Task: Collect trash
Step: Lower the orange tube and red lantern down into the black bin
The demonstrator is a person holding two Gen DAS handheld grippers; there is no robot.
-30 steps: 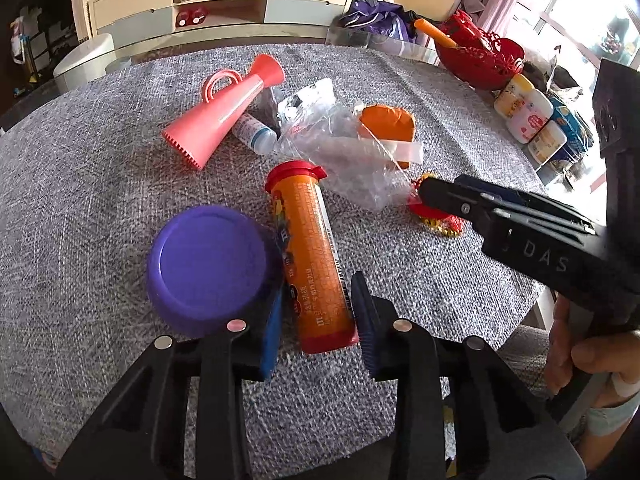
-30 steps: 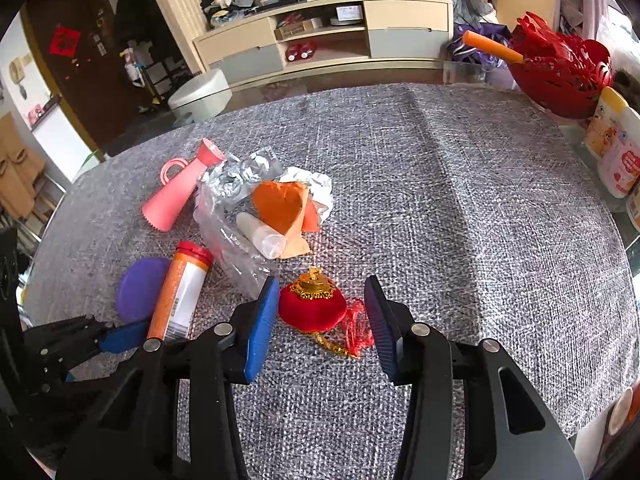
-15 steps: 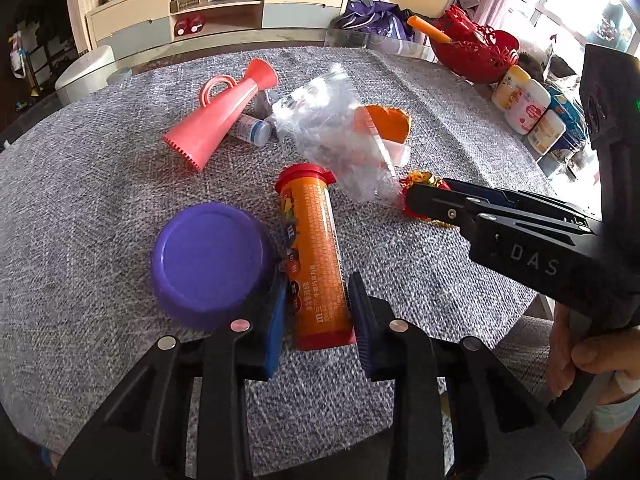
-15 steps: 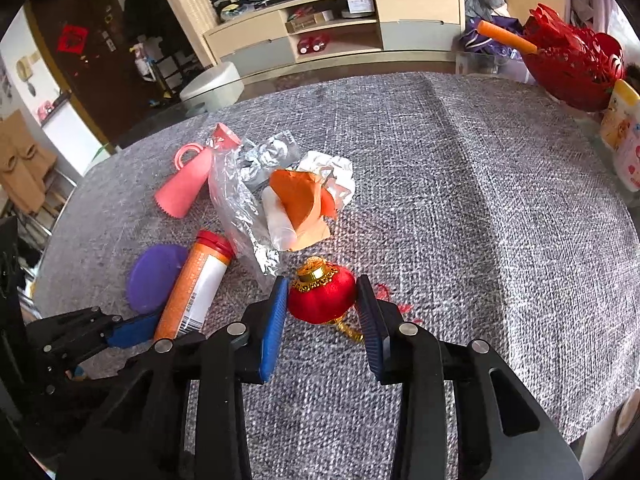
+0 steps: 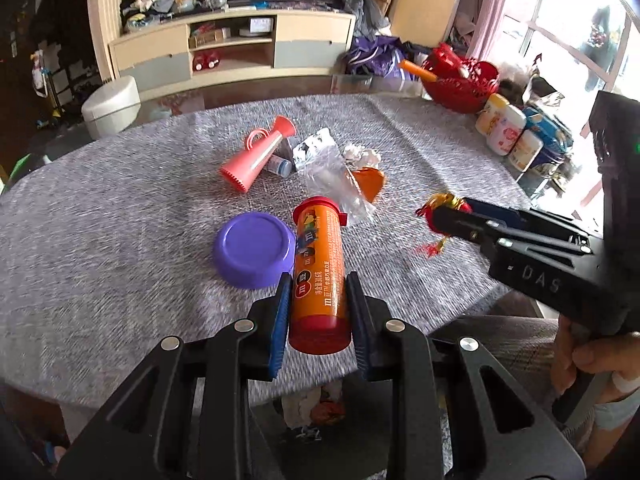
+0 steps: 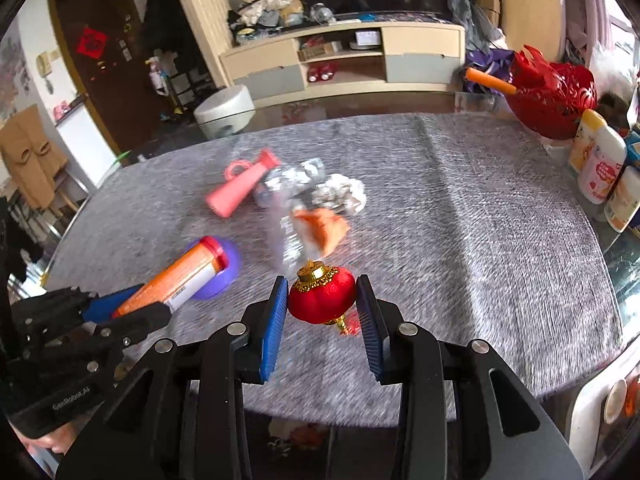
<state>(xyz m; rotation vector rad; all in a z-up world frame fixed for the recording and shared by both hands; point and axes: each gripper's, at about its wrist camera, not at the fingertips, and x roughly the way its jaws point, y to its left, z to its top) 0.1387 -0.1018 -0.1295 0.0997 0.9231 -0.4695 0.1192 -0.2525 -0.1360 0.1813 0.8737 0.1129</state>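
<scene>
Near the bench's (image 5: 100, 248) front edge, my left gripper (image 5: 319, 312) clamps the orange tube (image 5: 318, 268), my right gripper (image 6: 322, 312) the red lantern (image 6: 322, 294), whose round body only the right view shows.

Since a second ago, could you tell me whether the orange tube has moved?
Yes. The orange tube, clamped in the left gripper, has lifted off the table, its cap now overlapping the purple lid.

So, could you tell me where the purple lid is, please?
The purple lid lies on the grey table, left of the orange tube in the left wrist view.
</scene>
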